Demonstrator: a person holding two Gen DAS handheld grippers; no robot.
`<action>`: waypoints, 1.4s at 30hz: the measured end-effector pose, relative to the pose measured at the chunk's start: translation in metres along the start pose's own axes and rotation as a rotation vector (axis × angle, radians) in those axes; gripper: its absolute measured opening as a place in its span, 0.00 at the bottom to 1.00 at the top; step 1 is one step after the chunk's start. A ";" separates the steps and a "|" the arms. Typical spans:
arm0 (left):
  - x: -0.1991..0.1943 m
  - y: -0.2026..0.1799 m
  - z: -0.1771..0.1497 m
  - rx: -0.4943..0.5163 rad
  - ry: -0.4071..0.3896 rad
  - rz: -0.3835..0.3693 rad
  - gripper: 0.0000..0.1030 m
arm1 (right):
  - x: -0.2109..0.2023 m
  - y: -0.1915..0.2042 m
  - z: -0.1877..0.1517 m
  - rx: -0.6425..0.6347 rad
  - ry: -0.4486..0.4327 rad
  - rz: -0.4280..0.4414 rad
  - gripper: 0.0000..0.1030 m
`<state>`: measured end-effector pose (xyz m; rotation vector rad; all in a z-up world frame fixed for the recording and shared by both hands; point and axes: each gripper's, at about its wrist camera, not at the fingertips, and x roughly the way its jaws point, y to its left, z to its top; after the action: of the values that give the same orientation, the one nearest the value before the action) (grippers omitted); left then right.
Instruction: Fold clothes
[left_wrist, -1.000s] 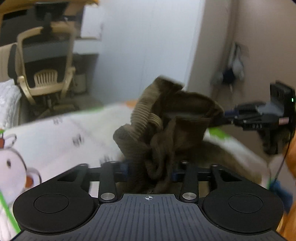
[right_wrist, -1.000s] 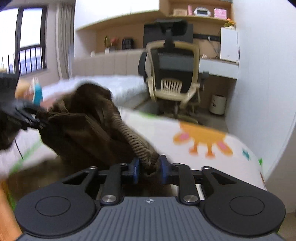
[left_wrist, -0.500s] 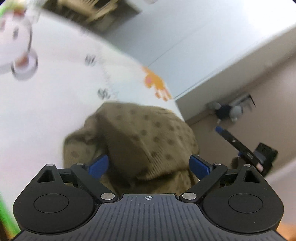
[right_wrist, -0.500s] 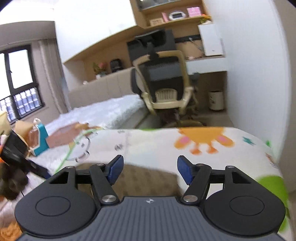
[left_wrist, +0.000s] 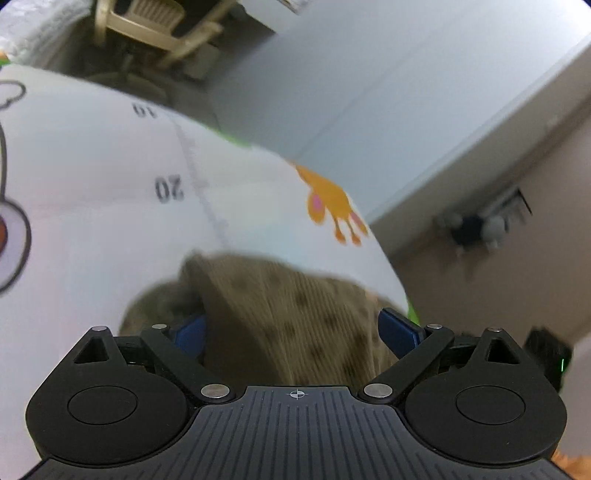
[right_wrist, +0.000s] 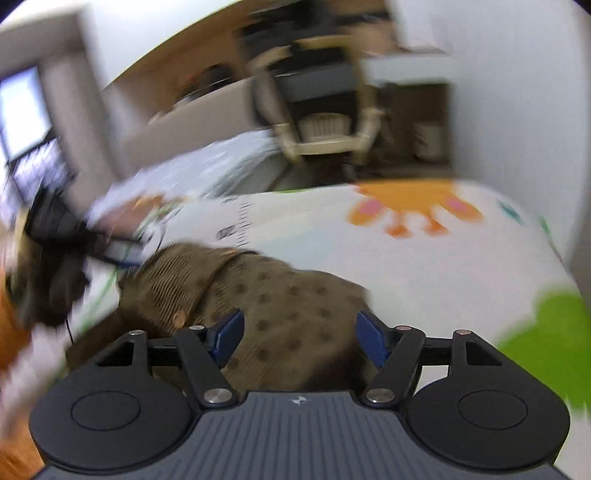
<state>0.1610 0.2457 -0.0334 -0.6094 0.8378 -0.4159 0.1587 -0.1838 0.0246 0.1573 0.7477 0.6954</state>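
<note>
bedroom background, both views motion-blurred. white play mat (left_wrist: 92, 206) with printed cartoon figures and a ruler scale marked 10 and 20 covers the work surface; an orange cartoon animal (right_wrist: 413, 206) sits near its far edge, a green patch (right_wrist: 550, 332) at its right edge. beige desk chair (right_wrist: 317, 110) stands beyond the mat, white wall to the right.

brown corduroy garment (right_wrist: 280, 295) with darker spots lies bunched on the mat — a ribbed flap folded over the top, just in front of both tools.

left gripper (left_wrist: 291, 328): blue pads spread wide, nothing clamped, the garment (left_wrist: 288, 314) showing between them. it appears as a dark blurred shape at left in the right wrist view.

right gripper (right_wrist: 299, 332): pads likewise apart — fabric shows between them; contact cannot be judged.
</note>
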 end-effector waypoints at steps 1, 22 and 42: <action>0.005 0.002 -0.003 -0.006 0.010 0.007 0.95 | 0.001 -0.007 -0.003 0.059 0.011 -0.001 0.66; 0.009 -0.006 -0.014 -0.004 -0.041 0.104 0.23 | 0.095 0.021 0.033 -0.165 0.011 0.050 0.17; -0.072 -0.025 -0.087 0.013 0.024 0.045 0.94 | -0.027 0.005 -0.043 -0.080 -0.020 0.039 0.64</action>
<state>0.0463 0.2387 -0.0217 -0.5736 0.8696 -0.3885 0.1136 -0.2018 0.0105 0.1057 0.6985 0.7584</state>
